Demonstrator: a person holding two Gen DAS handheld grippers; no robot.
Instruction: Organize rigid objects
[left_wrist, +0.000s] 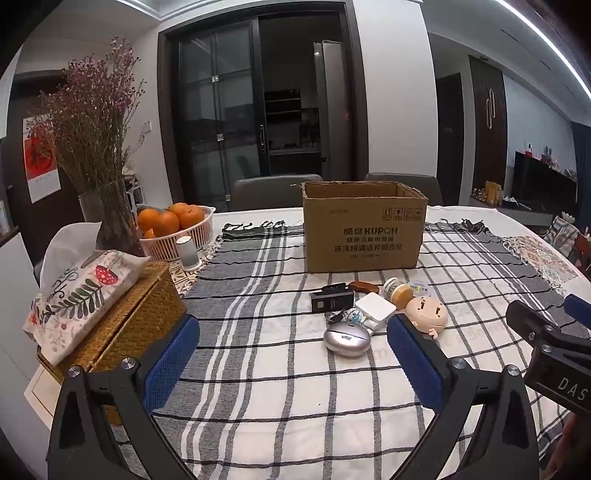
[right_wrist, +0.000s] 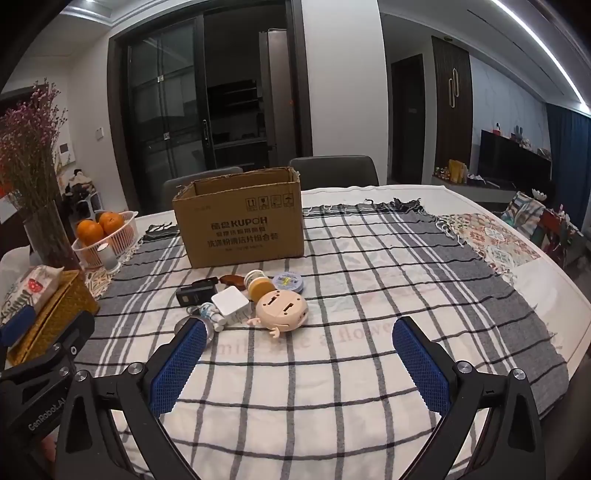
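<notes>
An open cardboard box (left_wrist: 364, 236) (right_wrist: 242, 225) stands upright on the checked tablecloth. In front of it lies a cluster: a silver oval case (left_wrist: 347, 341), a white charger (left_wrist: 375, 307) (right_wrist: 229, 304), a black device (left_wrist: 331, 301) (right_wrist: 195, 293), a beige doll head (left_wrist: 426, 314) (right_wrist: 282, 309), a yellow tape roll (left_wrist: 399, 291) (right_wrist: 258, 288), a brown piece (left_wrist: 364, 286) and a small figurine (right_wrist: 210, 311). My left gripper (left_wrist: 293, 356) is open and empty just before the cluster. My right gripper (right_wrist: 299, 360) is open and empty, right of the cluster.
A basket of oranges (left_wrist: 173, 229) (right_wrist: 103, 234), a glass vase of dried flowers (left_wrist: 107, 218), a tissue pack (left_wrist: 81, 291) on a woven box (left_wrist: 125, 328) and a small white cylinder (left_wrist: 184, 253) stand at the left. Chairs sit behind the table.
</notes>
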